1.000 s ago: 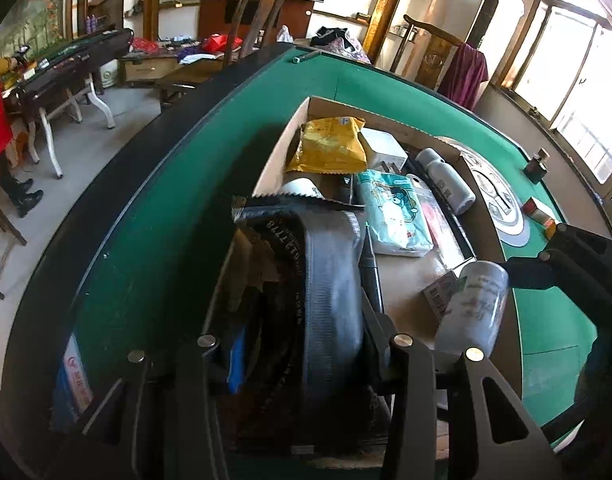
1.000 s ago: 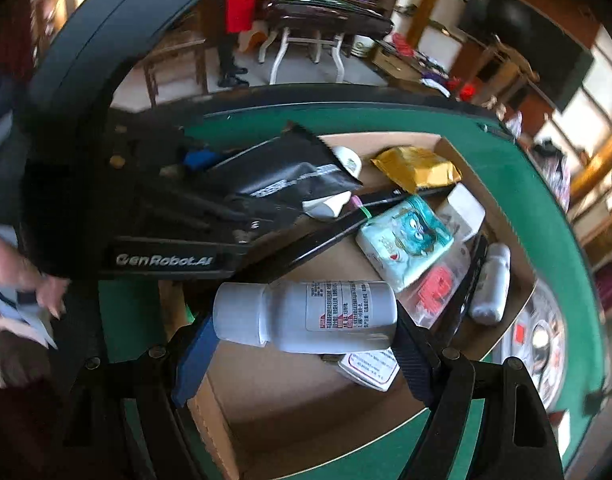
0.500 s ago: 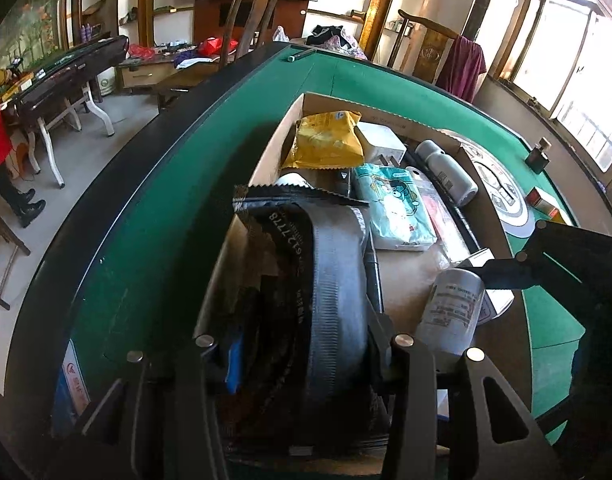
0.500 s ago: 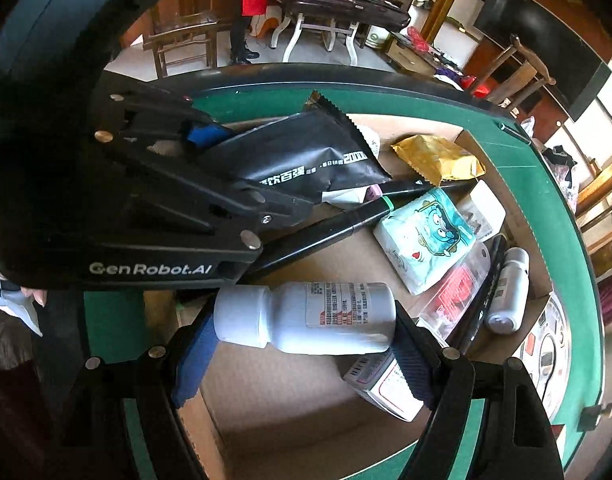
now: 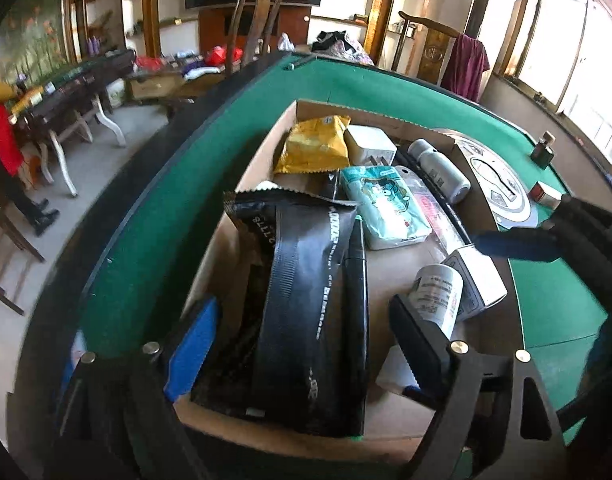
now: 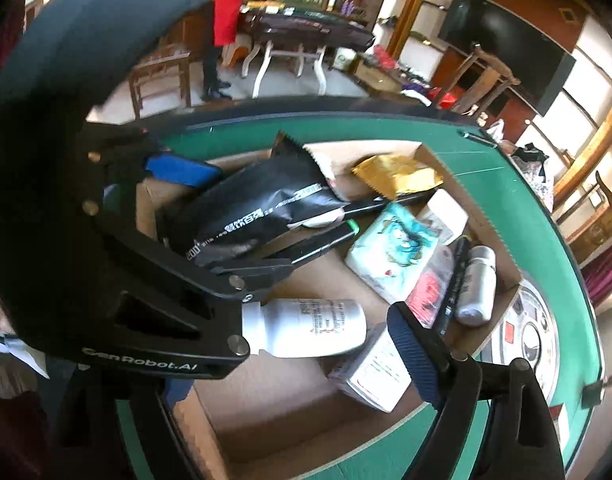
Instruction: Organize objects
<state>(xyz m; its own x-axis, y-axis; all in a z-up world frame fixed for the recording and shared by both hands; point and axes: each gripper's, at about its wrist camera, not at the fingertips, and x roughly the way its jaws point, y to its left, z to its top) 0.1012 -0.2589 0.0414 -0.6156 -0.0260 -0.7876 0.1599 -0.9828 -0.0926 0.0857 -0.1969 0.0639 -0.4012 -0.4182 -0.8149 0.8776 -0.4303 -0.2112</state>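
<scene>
Green felt table point(image 5: 166, 184), cardboard box point(image 5: 242, 176) on it. Left gripper point(image 5: 302, 344) jaws just spread, black pouch point(image 5: 306, 304) between pads, released; soft, crinkly, take by edge. Right gripper point(image 6: 410, 344) just widened, white bottle point(image 6: 318, 332) free beside it; light, rigid, may roll.

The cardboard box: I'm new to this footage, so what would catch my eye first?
The cardboard box on the green felt table, crowded with goods. A big black foil pouch lies between the left gripper fingers, whose jaws have just been opening. A white pill bottle lies on its side on the box floor, beside a small white carton.
</scene>
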